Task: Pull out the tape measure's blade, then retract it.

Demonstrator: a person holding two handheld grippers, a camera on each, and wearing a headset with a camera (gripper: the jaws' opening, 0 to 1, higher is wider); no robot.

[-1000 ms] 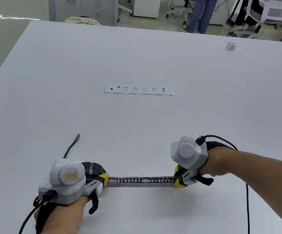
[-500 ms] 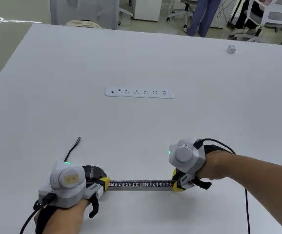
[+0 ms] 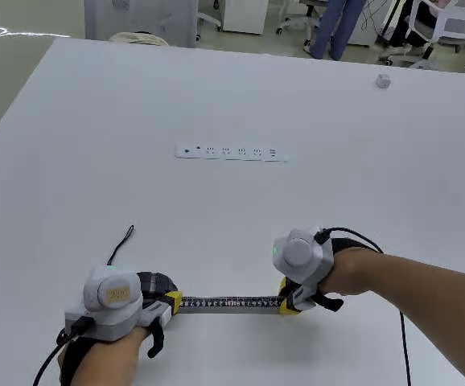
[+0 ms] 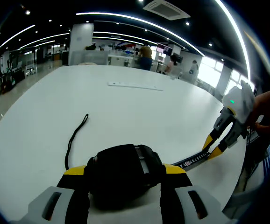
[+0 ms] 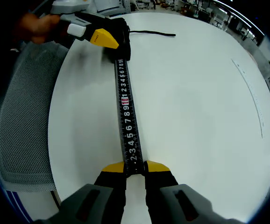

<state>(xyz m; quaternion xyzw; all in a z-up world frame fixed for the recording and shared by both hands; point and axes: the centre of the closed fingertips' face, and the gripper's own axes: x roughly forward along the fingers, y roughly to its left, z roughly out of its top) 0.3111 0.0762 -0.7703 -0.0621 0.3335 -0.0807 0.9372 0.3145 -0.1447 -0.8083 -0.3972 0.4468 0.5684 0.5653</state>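
Observation:
The black tape measure case (image 3: 154,285) lies on the white table (image 3: 240,217) near its front edge, and my left gripper (image 3: 162,304) is shut on it. In the left gripper view the case (image 4: 123,172) sits clamped between the yellow pads (image 4: 76,171). The blade (image 3: 228,303) runs out to the right, flat along the table. My right gripper (image 3: 284,305) is shut on the blade's end. In the right gripper view the numbered blade (image 5: 125,112) leads from my right gripper (image 5: 135,167) up to the case (image 5: 121,30). A black lanyard (image 3: 122,238) trails from the case.
A white power strip (image 3: 229,152) lies mid-table. A small grey object (image 3: 383,80) rests at the far right. Office chairs (image 3: 450,24) and a standing person (image 3: 333,24) are beyond the far edge. A mesh chair (image 5: 23,116) sits by the near edge.
My right gripper has moved a little left toward the case, and the exposed blade is slightly shorter. The left gripper and case have stayed put.

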